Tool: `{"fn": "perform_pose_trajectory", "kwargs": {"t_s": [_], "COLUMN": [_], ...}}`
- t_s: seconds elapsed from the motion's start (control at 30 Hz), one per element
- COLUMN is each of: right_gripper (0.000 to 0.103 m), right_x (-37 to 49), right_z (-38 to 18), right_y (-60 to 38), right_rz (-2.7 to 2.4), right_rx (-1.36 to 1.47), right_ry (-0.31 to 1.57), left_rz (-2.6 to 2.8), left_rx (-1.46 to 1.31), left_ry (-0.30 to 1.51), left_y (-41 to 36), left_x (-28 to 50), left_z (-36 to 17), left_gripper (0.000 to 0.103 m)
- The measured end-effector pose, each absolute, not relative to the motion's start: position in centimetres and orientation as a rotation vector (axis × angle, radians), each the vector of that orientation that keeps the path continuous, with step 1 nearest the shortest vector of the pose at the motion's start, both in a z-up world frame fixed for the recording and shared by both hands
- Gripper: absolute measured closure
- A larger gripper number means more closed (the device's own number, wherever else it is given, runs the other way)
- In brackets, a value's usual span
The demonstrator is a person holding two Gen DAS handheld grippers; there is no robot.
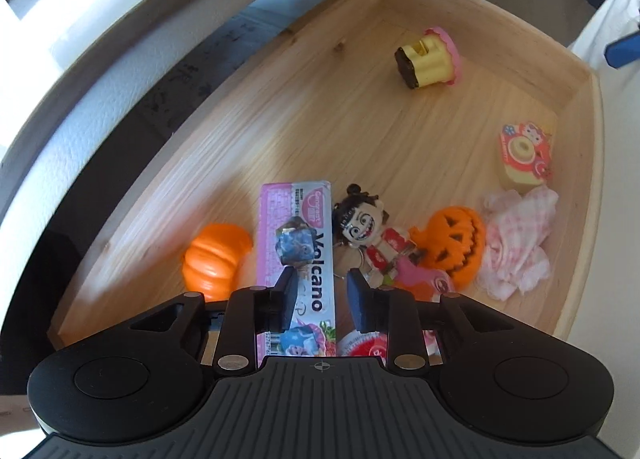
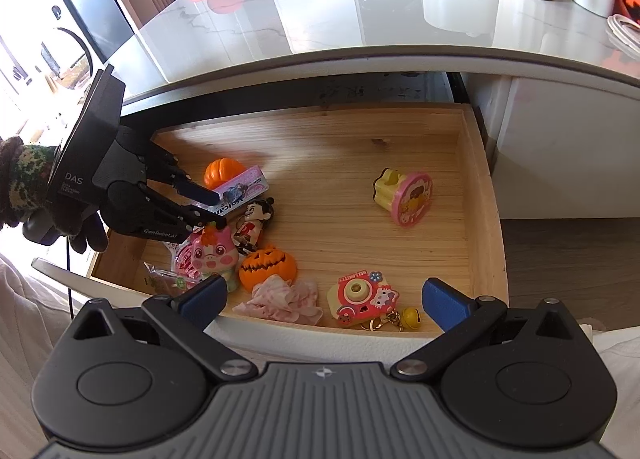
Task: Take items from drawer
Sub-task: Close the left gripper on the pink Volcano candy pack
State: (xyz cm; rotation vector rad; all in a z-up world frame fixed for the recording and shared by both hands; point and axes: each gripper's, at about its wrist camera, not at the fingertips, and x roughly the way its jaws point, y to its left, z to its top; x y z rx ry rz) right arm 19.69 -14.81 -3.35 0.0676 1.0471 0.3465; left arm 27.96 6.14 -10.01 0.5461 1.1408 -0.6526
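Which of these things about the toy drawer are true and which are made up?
1. The drawer is pulled open. True.
2. The jack-o'-lantern sits on the white counter. False: it lies in the drawer, beside the pink cloth.
3. The right gripper is squeezing the toy camera. False: its jaws stand wide apart, holding nothing.
4. The left gripper is over the pink Volcano box. True.
5. The drawer is blue plastic. False: it is wood.
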Motion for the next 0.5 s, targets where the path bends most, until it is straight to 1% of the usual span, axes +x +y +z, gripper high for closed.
{"fn": "perform_pose_trajectory", "kwargs": {"t_s": [0.03,0.1,0.2,0.43,0.5], "right_gripper": [0.000,0.000,0.000,0.000,0.000], "right_x": [19.7,19.7,19.6,19.6,19.6], "right_z": [-3.3,-3.3,-3.3,-3.3,-3.4], "right_y": [-14.8,-14.7,-14.8,-14.8,-14.8], "right_rz": [0.343,0.342,0.342,0.344,0.343], "right_rx": [0.066,0.065,0.065,0.064,0.065], "right_ry": [1.047,1.048,1.046,1.042,1.037], "left_rz": [-0.629,-0.572,-0.486,-0.478,-0.473], "left_rx": [0.540,0.551,0.635,0.671,0.680], "left_ry": [1.143,1.145,1.123,1.103,1.093], "left_y": [6.1,6.2,6.8,7.1,7.5], "left_x": [28.3,28.5,28.5,27.6,27.4], "left_z": [-9.9,-10.4,-10.7,-10.3,-10.3], "left_gripper": [0.073,0.069,0.068,0.067,0.064]}}
